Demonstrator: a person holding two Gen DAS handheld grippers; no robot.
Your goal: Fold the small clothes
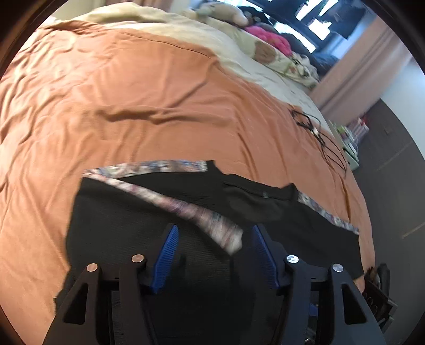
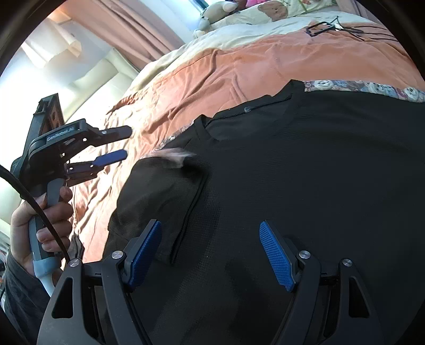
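A black shirt (image 1: 119, 220) with a bear-patterned trim (image 1: 148, 166) lies spread on the orange bedspread (image 1: 132, 93). My left gripper (image 1: 215, 230) is open just above it. A blurred patterned sleeve cuff (image 1: 212, 225) shows in the gap, and the pads are not pressing on it. In the right wrist view the left gripper (image 2: 126, 144) is off the shirt's left edge with nothing between its fingers, and the blurred cuff (image 2: 172, 156) lies on the shirt (image 2: 305, 172). My right gripper (image 2: 210, 225) stands open over the black cloth beside a folded-in sleeve.
A person's hand (image 2: 39, 220) holds the left gripper's handle. Black cables (image 1: 318, 132) lie on the bed's far right. Pillows, a plush toy (image 2: 212, 13) and pink cloth (image 1: 271, 39) sit at the head. The bed's edge drops to a dark floor (image 1: 393, 172).
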